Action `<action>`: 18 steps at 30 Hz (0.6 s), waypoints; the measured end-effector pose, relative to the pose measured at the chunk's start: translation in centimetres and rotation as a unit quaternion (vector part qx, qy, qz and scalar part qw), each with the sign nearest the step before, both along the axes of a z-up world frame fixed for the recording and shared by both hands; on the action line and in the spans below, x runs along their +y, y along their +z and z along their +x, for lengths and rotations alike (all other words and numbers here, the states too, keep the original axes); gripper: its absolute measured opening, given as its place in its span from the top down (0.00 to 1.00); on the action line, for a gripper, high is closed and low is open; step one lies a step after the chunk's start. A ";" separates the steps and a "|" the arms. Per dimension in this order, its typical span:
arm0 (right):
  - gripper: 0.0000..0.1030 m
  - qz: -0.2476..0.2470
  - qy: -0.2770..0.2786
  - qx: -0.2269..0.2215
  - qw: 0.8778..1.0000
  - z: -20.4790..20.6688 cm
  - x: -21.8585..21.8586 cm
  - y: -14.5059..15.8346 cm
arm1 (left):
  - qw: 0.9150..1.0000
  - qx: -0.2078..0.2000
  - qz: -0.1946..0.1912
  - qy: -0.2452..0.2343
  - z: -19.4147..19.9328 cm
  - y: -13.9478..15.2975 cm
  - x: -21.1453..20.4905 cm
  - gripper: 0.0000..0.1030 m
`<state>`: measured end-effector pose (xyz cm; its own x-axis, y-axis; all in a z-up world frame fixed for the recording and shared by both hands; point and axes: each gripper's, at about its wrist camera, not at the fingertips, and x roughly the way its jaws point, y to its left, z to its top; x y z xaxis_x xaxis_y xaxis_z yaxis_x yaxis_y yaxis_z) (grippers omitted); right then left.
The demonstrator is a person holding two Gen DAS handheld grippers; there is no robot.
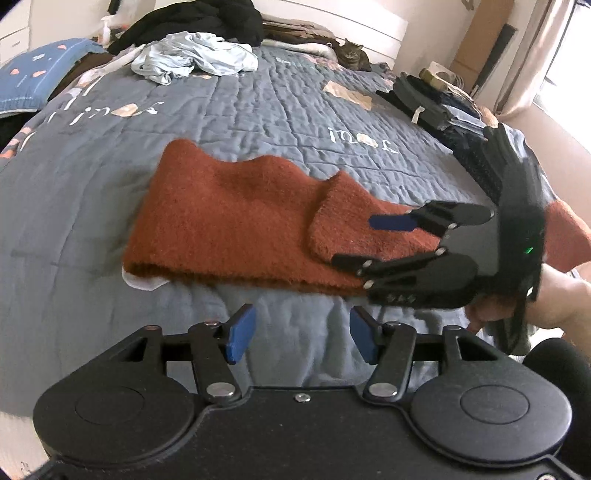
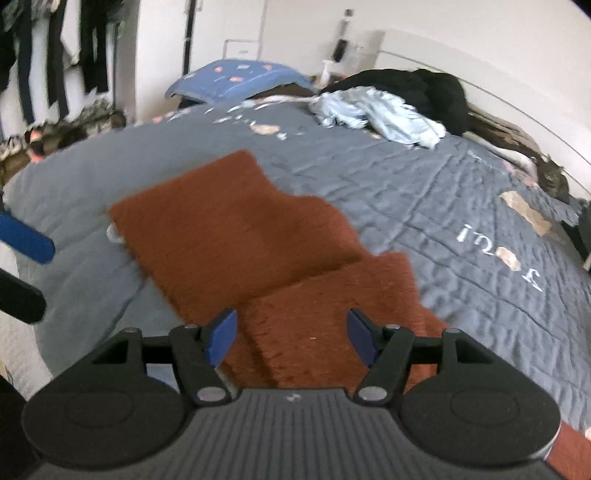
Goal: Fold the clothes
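A rust-orange fuzzy garment (image 1: pixel 236 229) lies partly folded on the grey quilted bed (image 1: pixel 258 110); it also shows in the right wrist view (image 2: pixel 236 236). My left gripper (image 1: pixel 303 334) is open and empty, hovering over the quilt just short of the garment's near edge. My right gripper (image 2: pixel 290 338) is open and empty, just above the garment's folded-over part (image 2: pixel 332 306). In the left wrist view the right gripper (image 1: pixel 364 242) reaches in from the right over the garment's folded flap, jaws apart.
A crumpled light-blue garment (image 1: pixel 195 57) and a black pile (image 1: pixel 207 18) lie at the head of the bed. A stack of folded dark clothes (image 1: pixel 432 99) sits at the right edge. A cat (image 1: pixel 351 55) rests near the headboard. A blue pillow (image 2: pixel 236 77) lies far left.
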<state>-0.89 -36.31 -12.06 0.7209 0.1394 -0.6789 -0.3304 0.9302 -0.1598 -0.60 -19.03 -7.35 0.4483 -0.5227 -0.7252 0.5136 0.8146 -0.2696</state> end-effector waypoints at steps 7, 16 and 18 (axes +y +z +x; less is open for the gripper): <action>0.87 -0.043 -0.040 0.016 0.998 1.0 -0.4 -1.8 | 1.000 0.004 -0.003 0.020 -0.1 -0.2 1.3 0.38; 0.95 0.067 -0.065 0.021 0.995 -0.4 -4.8 0.5 | 0.999 0.019 -0.013 0.028 -0.2 -0.5 1.4 0.38; 0.94 0.091 -0.042 0.023 0.995 -0.8 -4.2 0.6 | 0.999 0.024 -0.020 0.031 -0.3 -0.5 1.3 0.38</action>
<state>-1.64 -40.54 -11.46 0.7036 0.2035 -0.6809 -0.2534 0.9670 0.0272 -0.85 -17.71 -7.85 0.4457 -0.5235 -0.7261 0.4485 0.8326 -0.3250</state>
